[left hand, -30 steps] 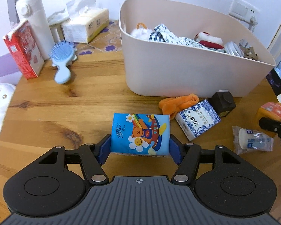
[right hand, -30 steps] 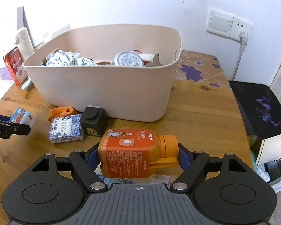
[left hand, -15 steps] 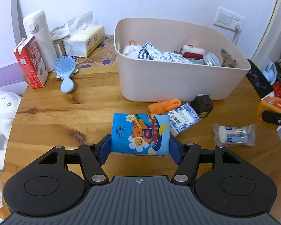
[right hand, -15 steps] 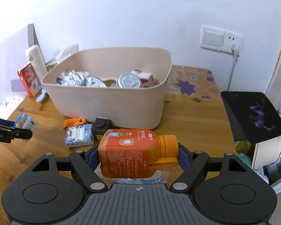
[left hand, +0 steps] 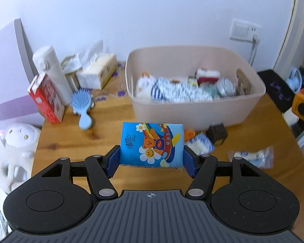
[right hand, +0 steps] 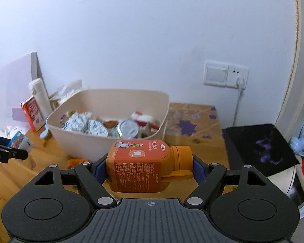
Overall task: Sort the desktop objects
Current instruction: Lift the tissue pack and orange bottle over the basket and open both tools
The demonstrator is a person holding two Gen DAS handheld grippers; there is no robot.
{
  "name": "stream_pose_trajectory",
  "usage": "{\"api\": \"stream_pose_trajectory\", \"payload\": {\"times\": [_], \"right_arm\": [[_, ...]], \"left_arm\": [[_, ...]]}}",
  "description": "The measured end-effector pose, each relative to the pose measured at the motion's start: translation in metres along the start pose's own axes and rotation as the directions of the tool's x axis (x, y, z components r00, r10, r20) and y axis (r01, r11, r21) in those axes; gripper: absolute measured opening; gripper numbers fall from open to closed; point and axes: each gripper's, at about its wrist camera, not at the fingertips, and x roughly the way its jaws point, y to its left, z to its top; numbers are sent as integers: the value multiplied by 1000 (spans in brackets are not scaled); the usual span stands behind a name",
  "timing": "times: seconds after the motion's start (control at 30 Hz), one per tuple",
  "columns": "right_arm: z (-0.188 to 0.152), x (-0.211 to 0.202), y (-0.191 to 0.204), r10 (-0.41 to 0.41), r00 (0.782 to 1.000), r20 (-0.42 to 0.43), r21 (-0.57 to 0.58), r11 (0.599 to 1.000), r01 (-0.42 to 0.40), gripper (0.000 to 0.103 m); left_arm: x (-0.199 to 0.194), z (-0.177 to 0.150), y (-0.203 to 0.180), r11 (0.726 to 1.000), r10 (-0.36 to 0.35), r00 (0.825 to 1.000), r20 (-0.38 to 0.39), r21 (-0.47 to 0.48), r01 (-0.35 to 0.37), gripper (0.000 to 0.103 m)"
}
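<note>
My left tool (left hand: 151, 163) clamps the soft, light tissue pack (left hand: 152, 143) by its short ends. My right tool (right hand: 147, 171) clamps the stiff, slippery orange bottle (right hand: 140, 167) base-to-cap, above the counter (right hand: 194, 141) beside the bin (right hand: 111, 139).

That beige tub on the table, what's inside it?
The beige tub holds blue-and-white patterned cloth, a round silver tin, a red-and-white item and a brown piece. Whatever lies beneath them is covered.

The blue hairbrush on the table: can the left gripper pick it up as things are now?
Probably not yet. The left gripper is shut on the blue tissue pack, so its jaws are occupied. The path to the hairbrush looks free; the pack would have to be released first.
</note>
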Motion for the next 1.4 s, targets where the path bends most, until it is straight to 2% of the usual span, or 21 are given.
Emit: {"api": "stream_pose_trajectory", "payload": {"times": [0.13,0.63,0.9,1.07,1.4], "right_arm": [[11,-5,-8,-23,999,34,-2,1000,23,79],[61,9,-18,-39,988,148,-45,998,46,79],[93,41,-17,-28,982,187,-74,996,42,79],[100,70,-13,19,986,163,-54,998,-10,79],[90,133,9,82,996,37,-60,995,-80,79]], "left_arm": [[-7,18,0,1000,19,999,49,1,-19,64],[-1,88,4,999,47,994,100,18,-49,64],[29,112,-5,999,34,997,73,16,-35,64],[52,120,-16,1000,30,997,69,6,-30,64],[108,122,-36,998,44,999,-31,52,-43,64]]}}
